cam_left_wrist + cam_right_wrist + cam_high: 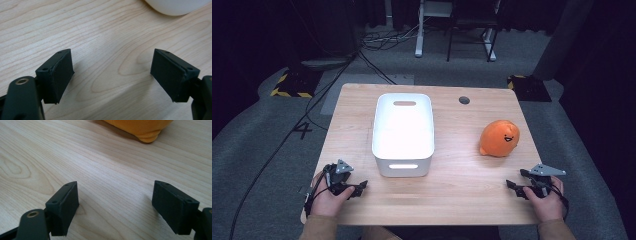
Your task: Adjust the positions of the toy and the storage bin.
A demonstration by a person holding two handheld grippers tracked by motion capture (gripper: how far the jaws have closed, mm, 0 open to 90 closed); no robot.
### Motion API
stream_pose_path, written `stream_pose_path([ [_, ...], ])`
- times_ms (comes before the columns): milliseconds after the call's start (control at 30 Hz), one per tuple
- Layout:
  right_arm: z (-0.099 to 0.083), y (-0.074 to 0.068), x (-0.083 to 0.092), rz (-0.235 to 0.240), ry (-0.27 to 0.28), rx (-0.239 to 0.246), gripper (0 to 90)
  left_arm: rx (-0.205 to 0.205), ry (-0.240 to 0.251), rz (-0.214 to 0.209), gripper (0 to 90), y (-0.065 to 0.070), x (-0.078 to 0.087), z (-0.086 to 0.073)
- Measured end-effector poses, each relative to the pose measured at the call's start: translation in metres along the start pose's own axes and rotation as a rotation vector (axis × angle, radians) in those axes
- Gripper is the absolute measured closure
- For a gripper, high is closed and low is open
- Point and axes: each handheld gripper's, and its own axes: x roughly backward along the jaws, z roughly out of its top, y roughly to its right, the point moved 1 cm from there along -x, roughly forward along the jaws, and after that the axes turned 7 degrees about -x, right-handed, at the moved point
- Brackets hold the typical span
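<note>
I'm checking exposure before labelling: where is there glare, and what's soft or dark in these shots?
High view: the bin interior is blown out to near white, the room around the table falls to black. Left gripper view: the bin's corner is bright and featureless, wood grain sharp. Right gripper view: the orange toy is slightly soft, with its shadow on the wood beneath it.

No legible txt, labels, brands or nos. anywhere; only mark is printed smiley face on orange plush toy (500, 138), right-centre of high view.
</note>
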Motion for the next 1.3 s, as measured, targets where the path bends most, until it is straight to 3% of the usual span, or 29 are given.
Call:
stream_pose_path([
  [67, 0.000, 0.002, 0.000, 0.011, 0.000, 0.013, 21.8, -0.012, 0.003, -0.007, 18.4, -0.001, 0.006, 0.003],
  [133, 0.000, 0.002, 0.000, 0.013, -0.002, 0.020, 21.9, -0.018, 0.019, -0.042, 18.5, -0.001, 0.013, 0.007],
  [233, 0.000, 0.002, 0.000, 0.014, -0.002, 0.019, 21.9, 0.000, 0.061, -0.090, 22.1, 0.001, 0.026, 0.012],
  [333, 0.000, 0.002, 0.000, 0.013, -0.001, 0.017, 21.9, -0.026, 0.076, -0.072, 22.4, 0.001, 0.037, 0.017],
  [533, 0.000, 0.002, 0.000, 0.013, 0.000, 0.014, 21.9, -0.027, 0.082, -0.112, 22.1, 0.001, 0.053, 0.028],
  [667, 0.000, 0.002, 0.000, 0.014, -0.001, 0.019, 21.9, -0.029, 0.137, -0.097, 20.0, -0.002, 0.061, 0.035],
  [767, 0.000, 0.002, 0.000, 0.013, -0.001, 0.017, 21.9, -0.015, 0.193, -0.120, 17.8, -0.001, 0.066, 0.042],
  [1067, 0.000, 0.002, 0.000, 0.013, -0.001, 0.019, 21.9, -0.035, 0.245, -0.120, 21.7, -0.002, 0.076, 0.060],
  [1300, 0.000, 0.002, 0.000, 0.014, -0.001, 0.018, 21.9, -0.020, 0.330, -0.099, 23.7, -0.002, 0.080, 0.075],
])
